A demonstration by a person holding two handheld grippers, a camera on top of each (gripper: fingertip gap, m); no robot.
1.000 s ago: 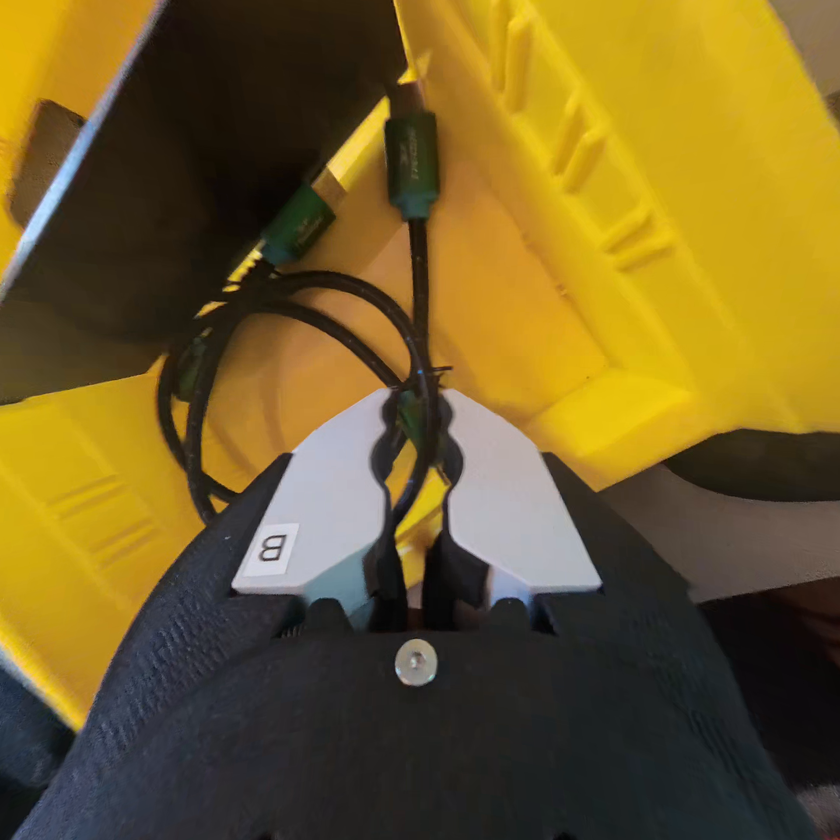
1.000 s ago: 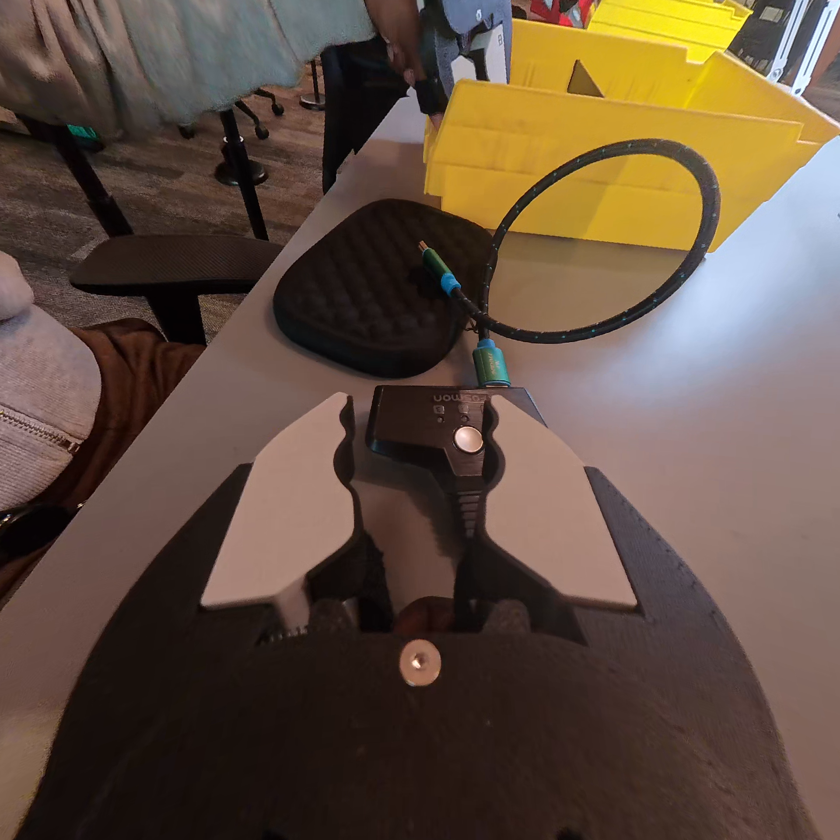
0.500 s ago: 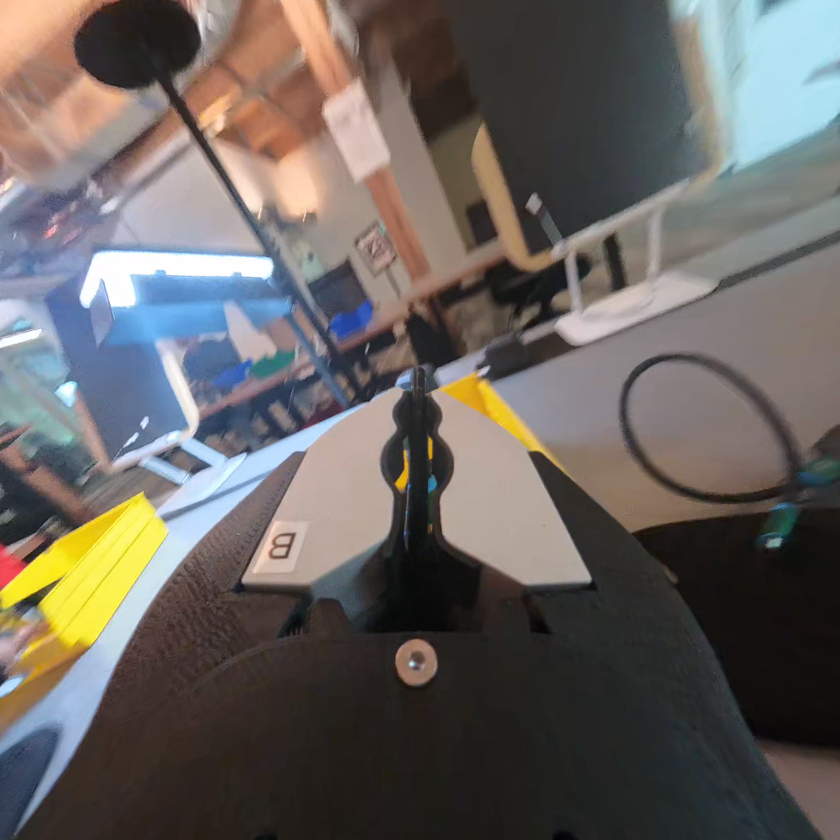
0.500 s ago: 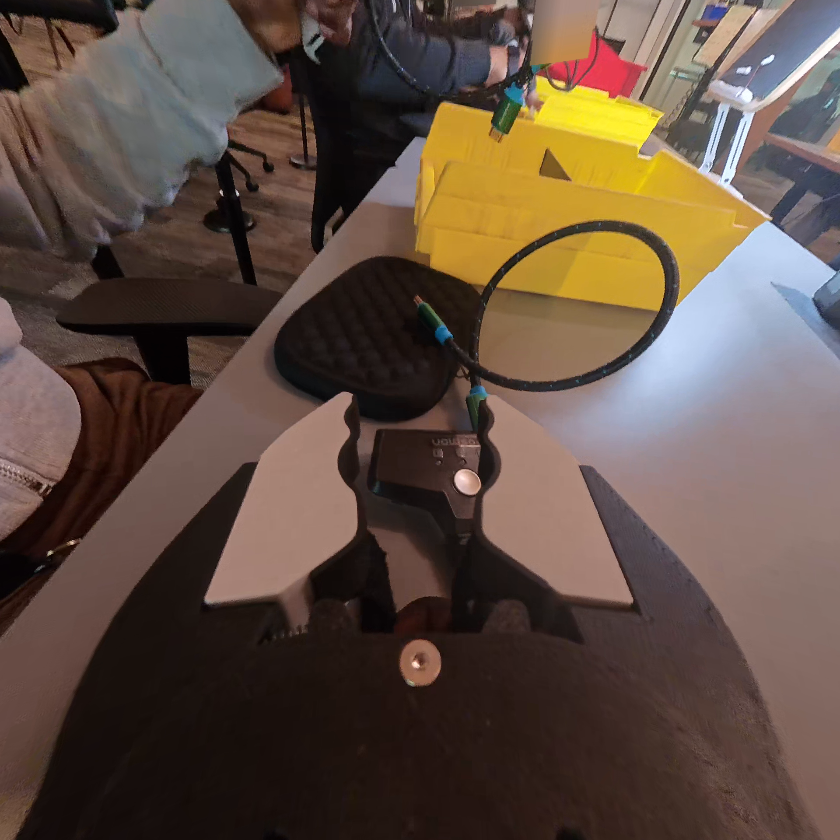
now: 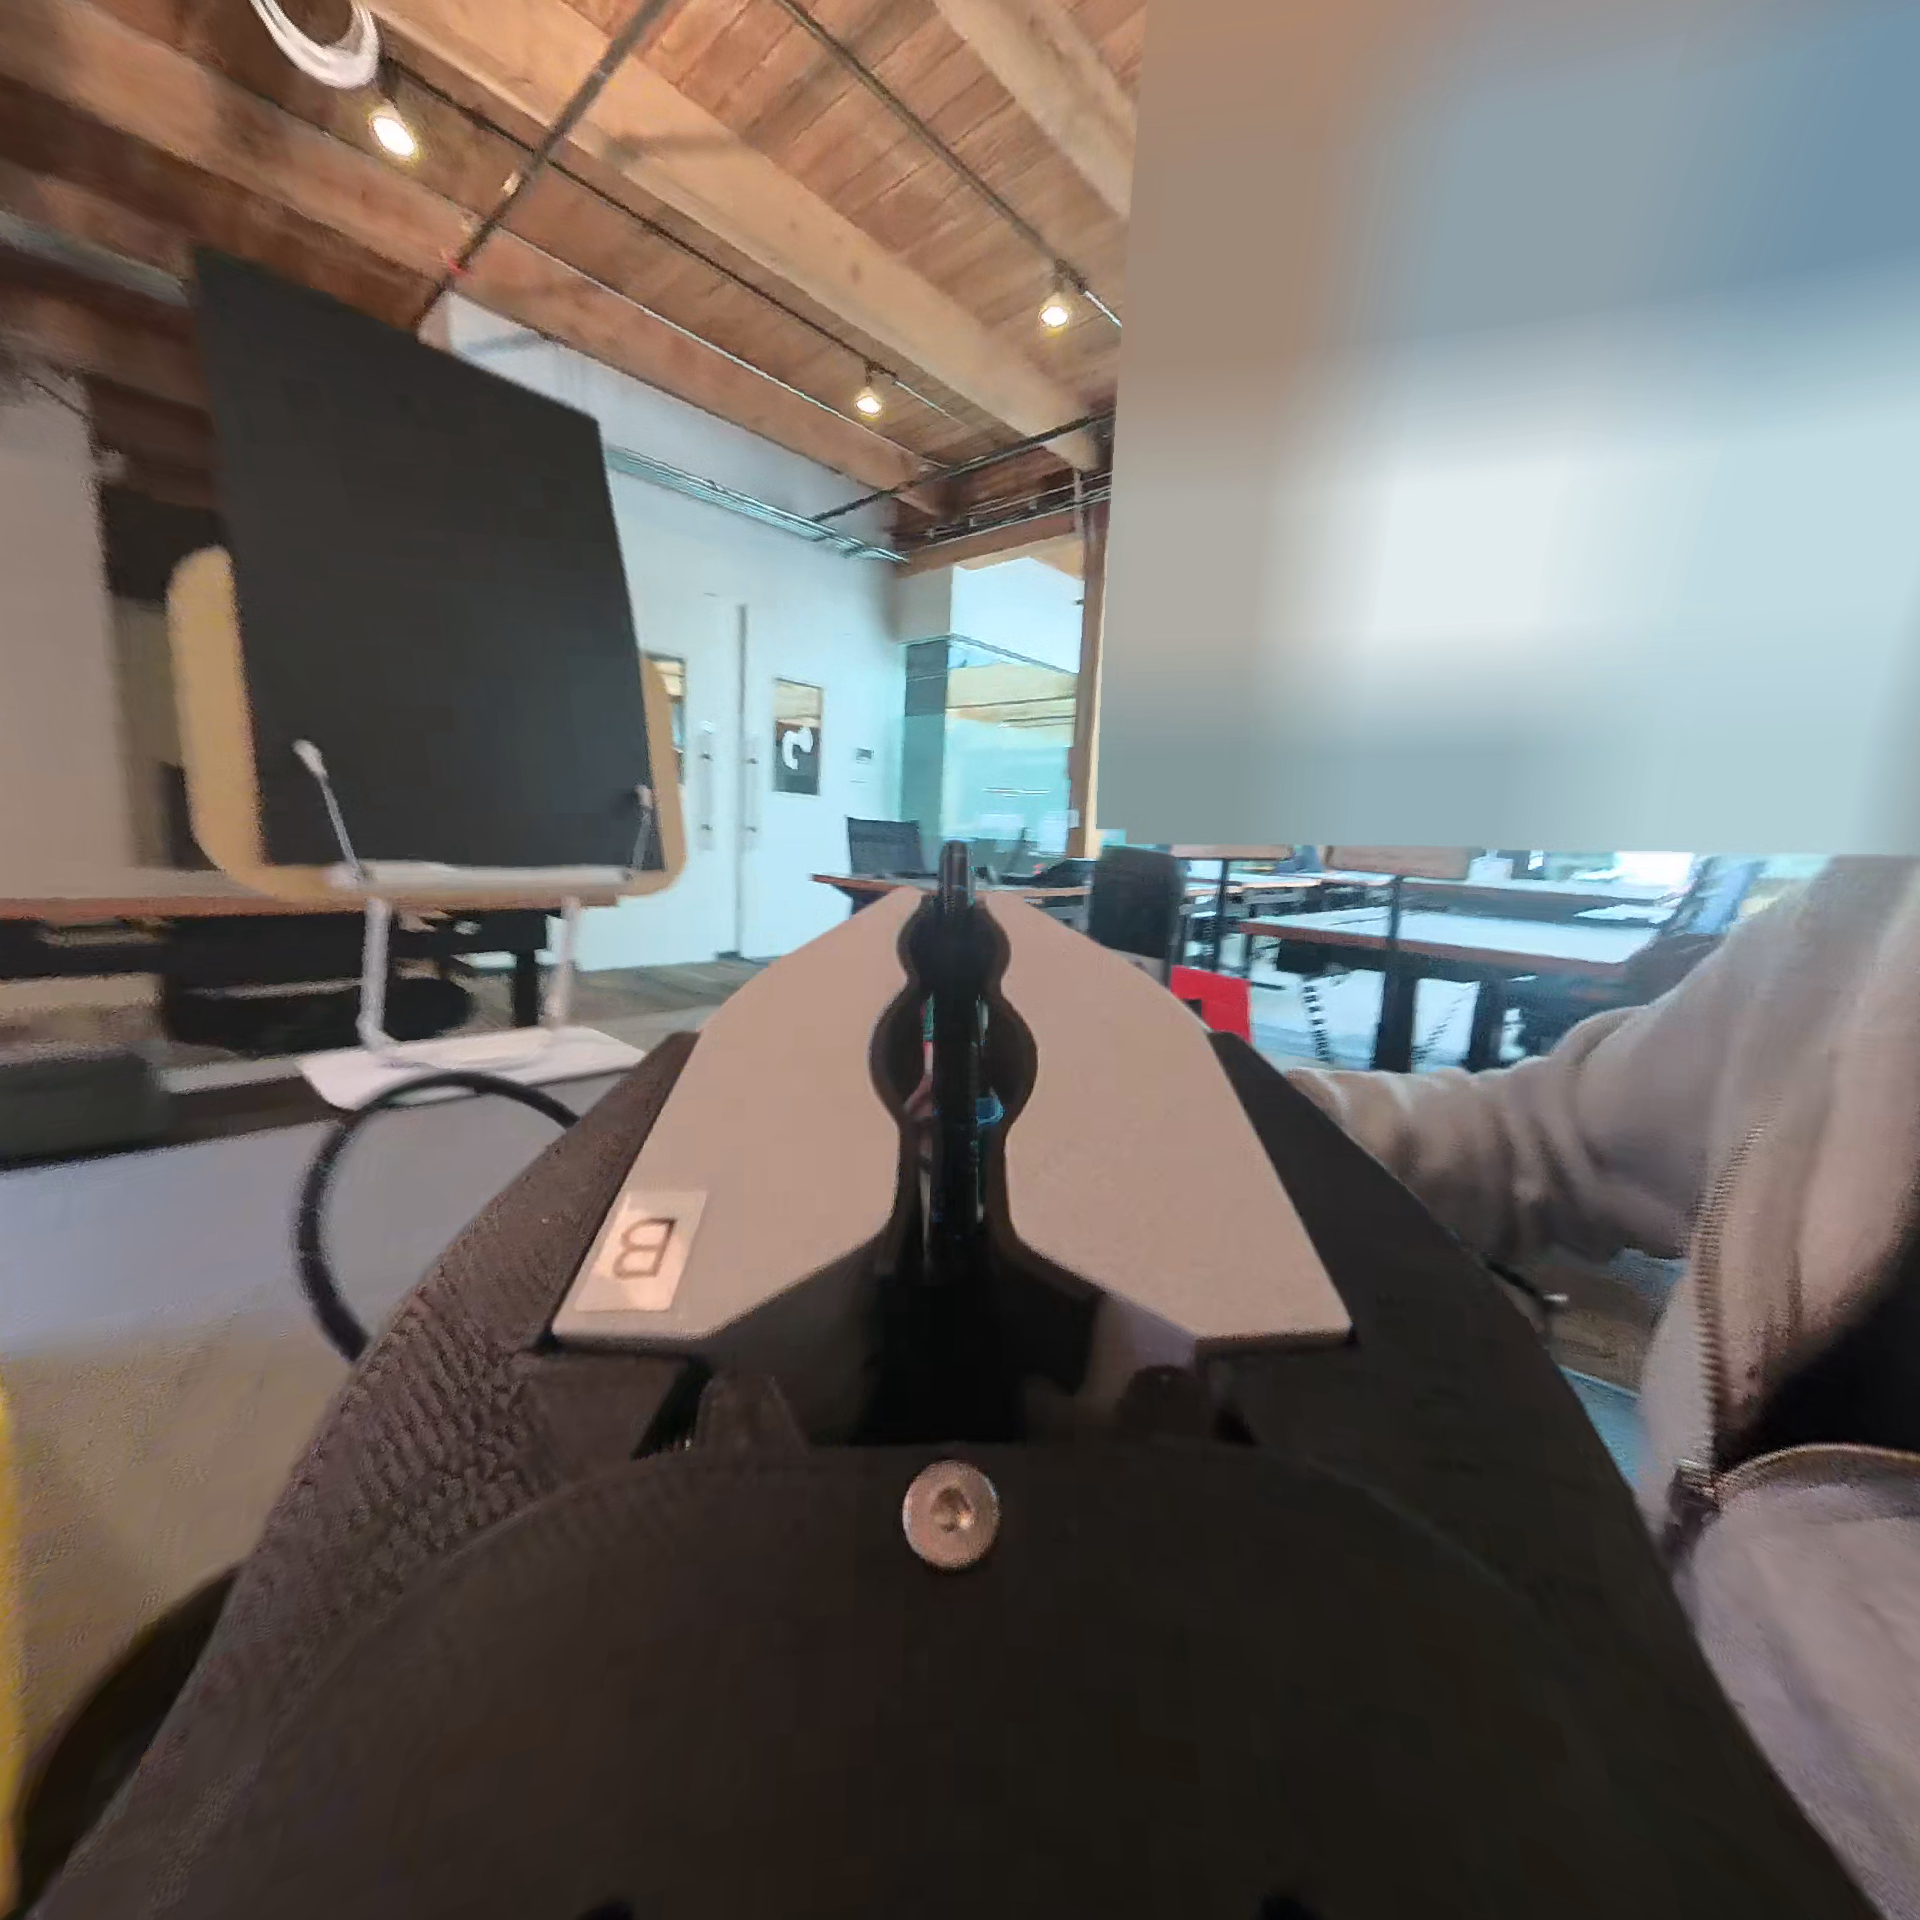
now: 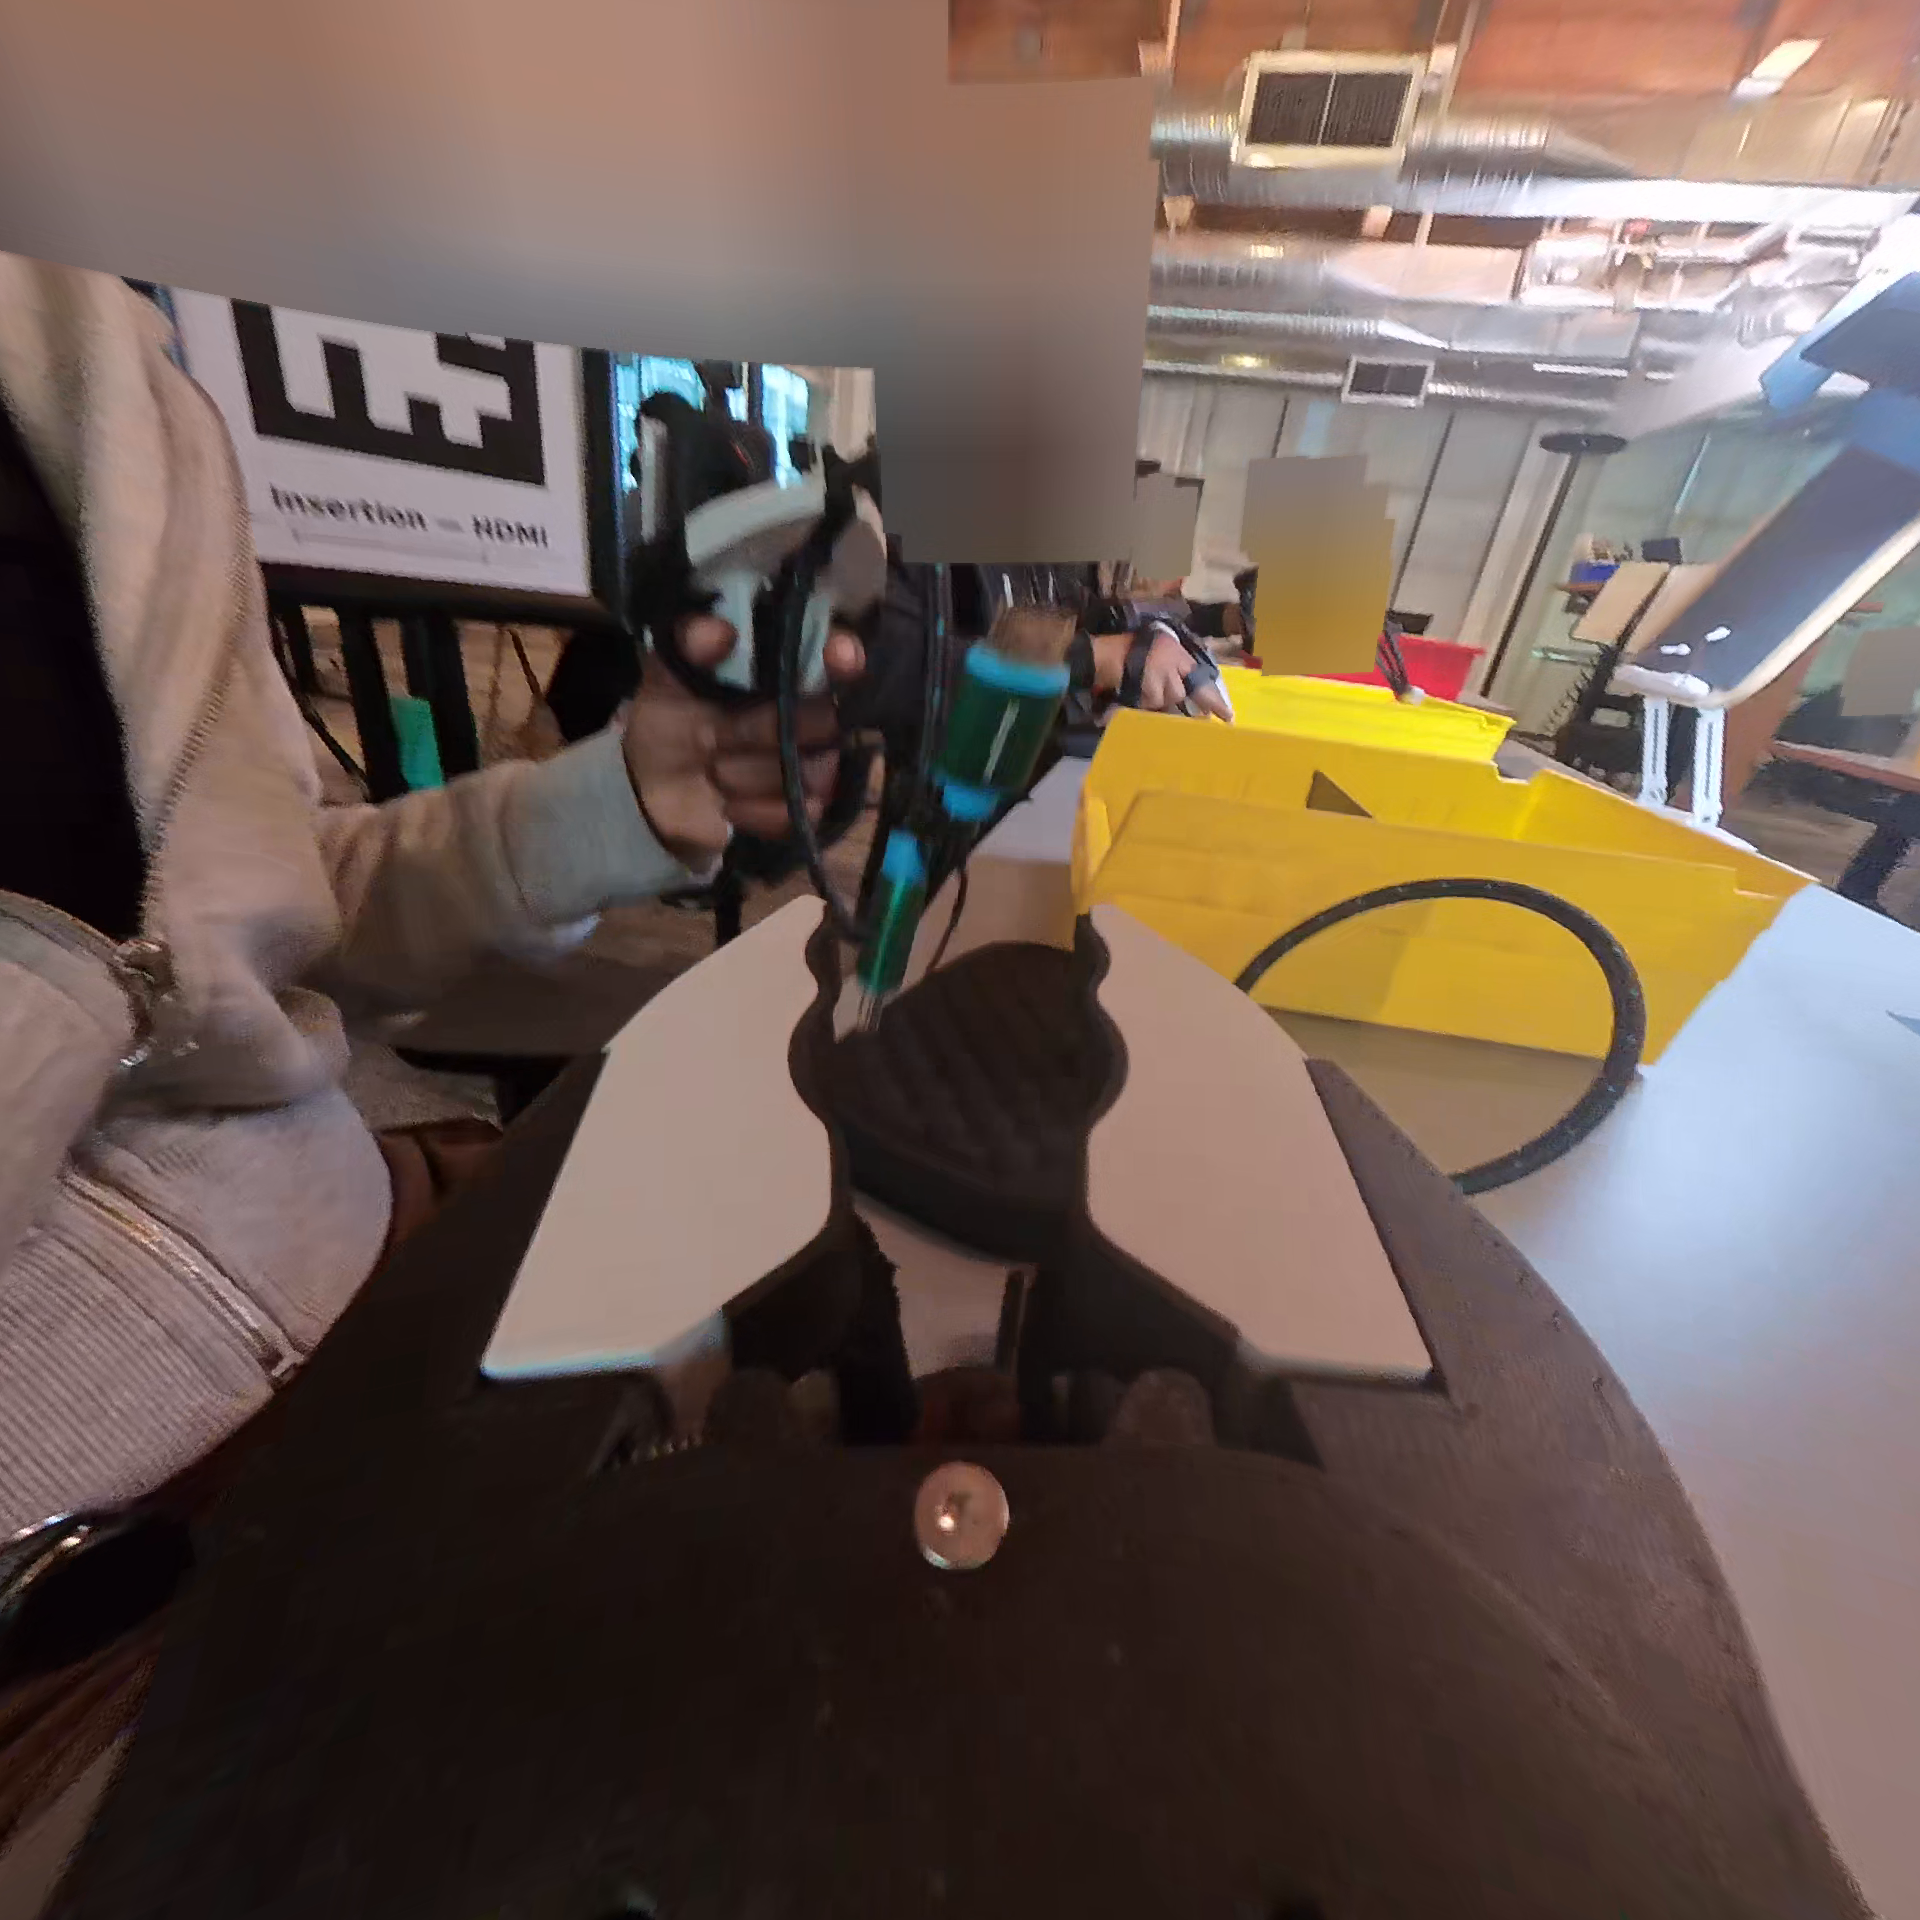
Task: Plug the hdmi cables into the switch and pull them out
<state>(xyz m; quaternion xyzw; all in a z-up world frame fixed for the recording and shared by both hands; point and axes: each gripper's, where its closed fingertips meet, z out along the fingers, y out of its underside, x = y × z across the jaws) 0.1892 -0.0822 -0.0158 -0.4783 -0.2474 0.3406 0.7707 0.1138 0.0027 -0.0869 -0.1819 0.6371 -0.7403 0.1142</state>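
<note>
My left gripper is shut on a black braided HDMI cable that runs upright between its fingers. It is raised and points across the room. In the right wrist view a hand holds this gripper up at the left, and the cable hangs from it with two green plugs, the lower one near my right gripper's left fingertip. My right gripper is open and empty above the black padded case. A second cable lies in a loop on the grey table. The switch is out of view.
Yellow bins stand on the table behind the cable loop. A person's grey sleeve fills the right of the left wrist view and the left of the right wrist view. A dark board on a white stand stands beyond the table.
My left gripper has lifted the cable out of the yellow bin and swung up towards my right gripper. My right gripper has tilted up, and the switch has dropped out of its view.
</note>
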